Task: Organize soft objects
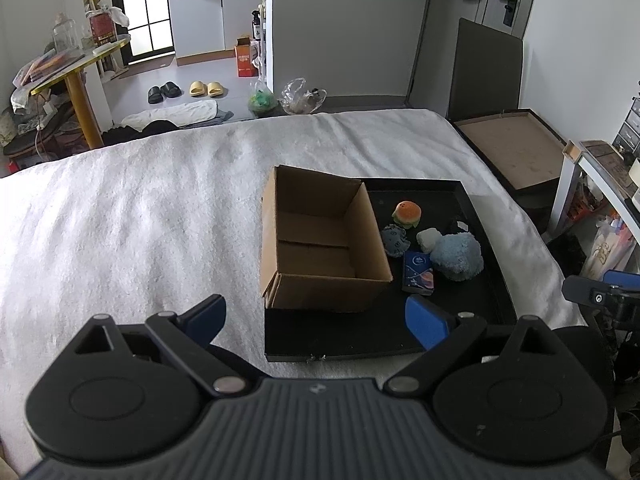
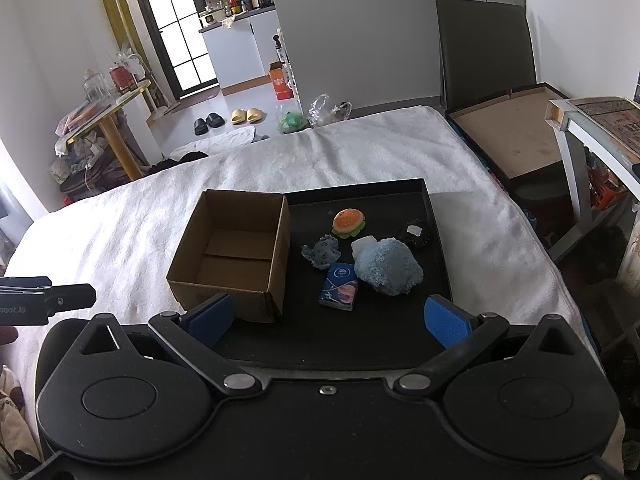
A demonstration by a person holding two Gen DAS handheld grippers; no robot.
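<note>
Hovering wide-open, both tongs (image 2: 328, 318) near the tray's (image 2: 436, 240) front edge.

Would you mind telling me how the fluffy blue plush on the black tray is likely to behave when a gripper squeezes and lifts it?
The fluffy blue plush looks shaggy and rounded, so it probably compresses and weighs little. Its domed shape may roll slightly if pushed.

brown box (image 2: 232, 252), black tray (image 2: 400, 332), orange burger toy (image 2: 349, 222)
</note>
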